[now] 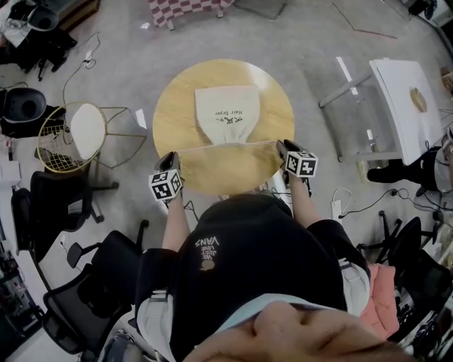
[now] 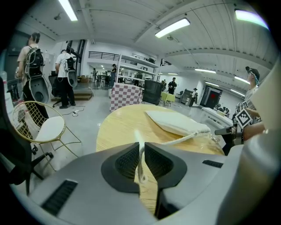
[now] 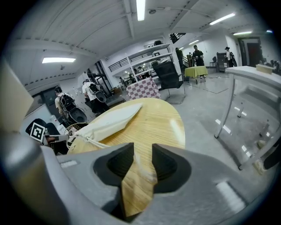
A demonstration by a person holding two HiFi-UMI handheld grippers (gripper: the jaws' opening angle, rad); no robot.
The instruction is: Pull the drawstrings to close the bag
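Grey workshop floor runs all round a round wooden table (image 1: 177, 106), and every place below is given from that table. On its middle lies one cream cloth bag (image 1: 226, 113), flat, with its bottom toward the table's far edge and its mouth toward the near edge, where the person stands. The mouth looks bunched tight.

Two cords leave that mouth. The left cord (image 1: 202, 147) runs along the table's near edge to the near-left rim, and the right cord (image 1: 258, 143) runs to the near-right rim.

The left gripper (image 2: 141, 147) sits just off the near-left rim. Its jaws stand a narrow gap apart, and the cord end hangs loosely in that gap without being pinched. The right gripper (image 3: 142, 151) sits just off the near-right rim. Its jaws are spread wide, and a blurred bit of cord hangs between them with neither pad touching it.

To my eye the pulling is finished and this is the letting-go step, since the mouth is gathered and both grips are slack. The next move seems to call only for drawing both grippers back from the table so the cord ends drop clear. The bag should not be dragged toward the near edge.

Count: one table, one bag, two cords, two grippers. One wire chair (image 1: 74, 134) with a white seat stands off the table's left side, and one checked cloth (image 1: 187, 8) shows beyond its far edge.
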